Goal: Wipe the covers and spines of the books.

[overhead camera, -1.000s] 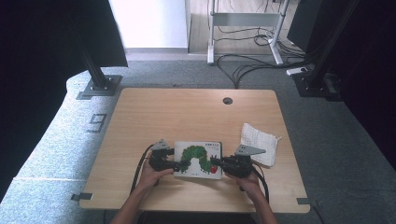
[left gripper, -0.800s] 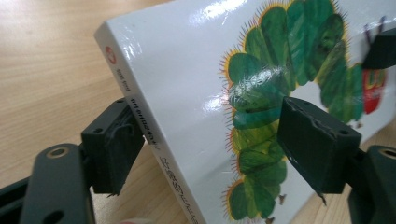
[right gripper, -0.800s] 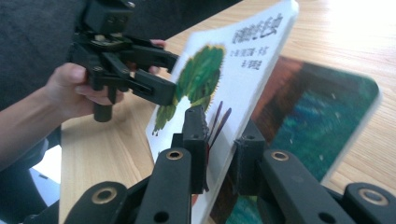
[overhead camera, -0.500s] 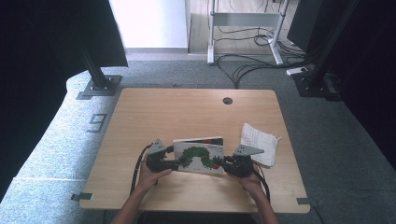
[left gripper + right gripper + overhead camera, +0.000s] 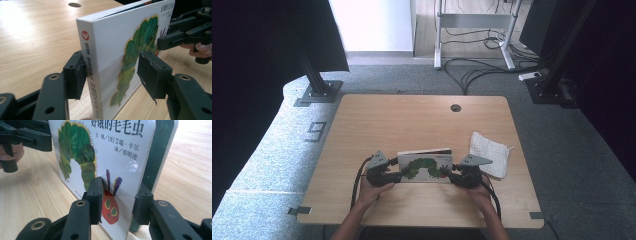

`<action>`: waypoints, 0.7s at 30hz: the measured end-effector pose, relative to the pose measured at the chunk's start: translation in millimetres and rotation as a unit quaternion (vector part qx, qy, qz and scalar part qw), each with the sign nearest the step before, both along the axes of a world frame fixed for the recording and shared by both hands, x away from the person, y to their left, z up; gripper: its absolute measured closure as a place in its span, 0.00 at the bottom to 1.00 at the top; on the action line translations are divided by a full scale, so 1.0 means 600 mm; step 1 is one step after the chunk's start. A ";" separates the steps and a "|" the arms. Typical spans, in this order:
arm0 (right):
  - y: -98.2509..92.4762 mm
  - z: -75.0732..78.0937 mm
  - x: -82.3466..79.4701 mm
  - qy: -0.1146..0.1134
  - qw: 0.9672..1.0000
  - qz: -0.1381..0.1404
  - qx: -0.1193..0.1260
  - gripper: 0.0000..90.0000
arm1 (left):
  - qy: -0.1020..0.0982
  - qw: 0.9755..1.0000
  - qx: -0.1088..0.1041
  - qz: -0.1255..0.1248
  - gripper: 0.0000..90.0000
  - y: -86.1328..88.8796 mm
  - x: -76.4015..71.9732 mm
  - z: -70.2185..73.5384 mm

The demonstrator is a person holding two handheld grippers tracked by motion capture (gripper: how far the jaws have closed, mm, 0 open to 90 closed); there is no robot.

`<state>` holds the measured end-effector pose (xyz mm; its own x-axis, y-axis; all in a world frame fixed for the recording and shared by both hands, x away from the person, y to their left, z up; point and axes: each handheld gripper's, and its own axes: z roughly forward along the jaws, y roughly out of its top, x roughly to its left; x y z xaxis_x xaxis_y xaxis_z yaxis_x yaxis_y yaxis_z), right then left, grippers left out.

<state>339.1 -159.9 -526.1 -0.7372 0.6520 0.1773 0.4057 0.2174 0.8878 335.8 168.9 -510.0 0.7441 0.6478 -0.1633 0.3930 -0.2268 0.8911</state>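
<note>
Claws first: your left gripper [image 5: 112, 82] has the book [image 5: 125, 57] between its jaws at the spine end. One pad [image 5: 75, 75] sits against the spine corner, the other pad [image 5: 150, 75] stands just off the front cover, so the jaws are spread around the book rather than pinching it; they have just been closing. Your right gripper [image 5: 117, 200] straddles the opposite end, one pad [image 5: 96, 197] against the cover beside the red caterpillar head, the other behind the back edge; these jaws have just been opening, and you cannot tell from the views whether they press.

Both your hands come in low from the near edge of the table [image 5: 412, 120], forearms angled inward, your left hand [image 5: 372, 187] and right hand [image 5: 477, 192] facing each other with the grippers held level. The book stands on its long edge between them, cover tilted toward you, near the front middle of the table. A folded white cloth [image 5: 489, 147] lies just beside your right gripper.
</note>
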 end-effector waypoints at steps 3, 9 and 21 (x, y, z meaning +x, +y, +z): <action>0.000 0.000 0.001 -0.010 1.000 -0.007 -0.005 0.69 | -0.001 1.000 -0.001 0.000 0.50 0.001 -0.002 -0.001; -0.001 -0.001 0.004 -0.019 1.000 -0.020 -0.011 0.66 | -0.010 1.000 0.000 0.001 0.54 0.001 -0.009 -0.002; 0.000 -0.004 0.007 -0.027 0.999 -0.022 -0.010 0.64 | -0.016 1.000 -0.019 -0.007 0.57 0.006 -0.013 0.001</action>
